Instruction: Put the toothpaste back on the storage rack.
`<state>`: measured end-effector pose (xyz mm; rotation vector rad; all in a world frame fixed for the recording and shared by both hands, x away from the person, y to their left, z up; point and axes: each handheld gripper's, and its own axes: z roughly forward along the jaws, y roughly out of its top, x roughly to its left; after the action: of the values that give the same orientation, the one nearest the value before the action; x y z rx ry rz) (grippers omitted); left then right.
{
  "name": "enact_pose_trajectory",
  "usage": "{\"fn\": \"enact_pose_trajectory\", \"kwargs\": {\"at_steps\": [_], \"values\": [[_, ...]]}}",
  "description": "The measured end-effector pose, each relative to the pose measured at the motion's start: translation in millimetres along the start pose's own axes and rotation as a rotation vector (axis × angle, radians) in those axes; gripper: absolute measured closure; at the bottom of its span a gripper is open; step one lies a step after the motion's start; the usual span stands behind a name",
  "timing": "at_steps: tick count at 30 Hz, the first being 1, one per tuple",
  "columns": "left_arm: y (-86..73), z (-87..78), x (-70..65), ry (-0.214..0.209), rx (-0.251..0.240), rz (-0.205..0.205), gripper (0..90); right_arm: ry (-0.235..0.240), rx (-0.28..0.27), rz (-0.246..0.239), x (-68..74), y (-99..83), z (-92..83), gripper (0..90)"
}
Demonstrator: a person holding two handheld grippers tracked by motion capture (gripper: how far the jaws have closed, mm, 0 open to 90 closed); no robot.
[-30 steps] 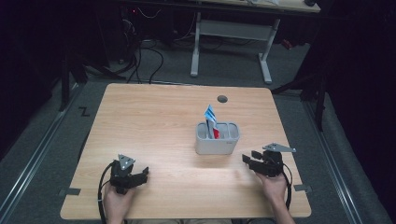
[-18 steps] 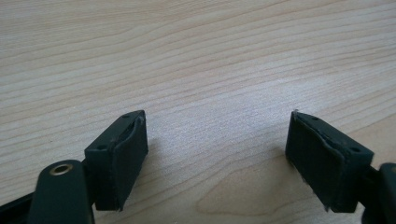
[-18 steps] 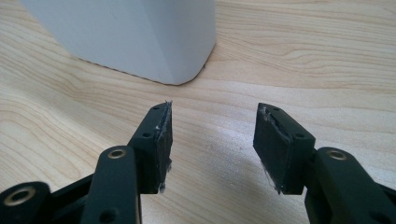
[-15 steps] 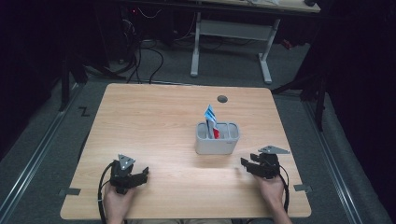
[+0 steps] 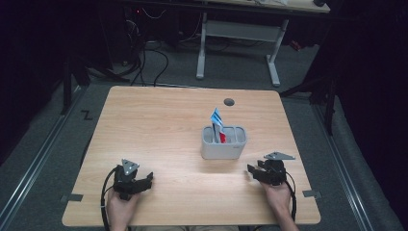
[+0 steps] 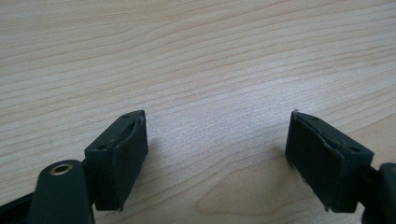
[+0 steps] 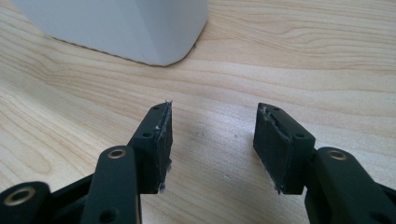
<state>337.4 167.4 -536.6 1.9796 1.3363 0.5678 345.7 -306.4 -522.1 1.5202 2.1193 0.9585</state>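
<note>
A grey two-compartment holder (image 5: 223,142) stands near the middle of the wooden table (image 5: 159,125), with a blue-and-white packet (image 5: 217,117) and a red item (image 5: 222,136) sticking up from its left compartment. My left gripper (image 5: 144,180) rests low at the front left, jaws open over bare wood (image 6: 217,140). My right gripper (image 5: 252,172) sits at the front right, open with nothing between its jaws (image 7: 212,135). The holder's grey corner (image 7: 140,28) is just ahead of it in the right gripper view.
A round cable hole (image 5: 229,102) lies in the table near its far edge. Beyond the table stands a white-legged desk frame (image 5: 240,43) with cables on the dark floor. Bare wood spreads left of the holder.
The right gripper has shifted slightly toward the front of the table. The left gripper has kept still.
</note>
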Motion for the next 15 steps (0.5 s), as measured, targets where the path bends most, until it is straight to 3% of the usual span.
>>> {"fn": "enact_pose_trajectory", "kwargs": {"at_steps": [8,13,15], "values": [[0.0,0.1,-0.1,0.001,-0.001,0.0,21.5,-0.029,-0.007,-0.02,1.7,-1.9,4.0,46.8],[-0.1,-0.1,0.0,0.0,0.0,-0.001,21.5,-0.075,-0.037,-0.085,6.6,-5.3,7.7,45.0],[-0.2,-0.1,-0.1,0.001,-0.001,-0.003,21.5,-0.076,-0.037,-0.084,6.6,-5.1,7.9,44.6]]}}
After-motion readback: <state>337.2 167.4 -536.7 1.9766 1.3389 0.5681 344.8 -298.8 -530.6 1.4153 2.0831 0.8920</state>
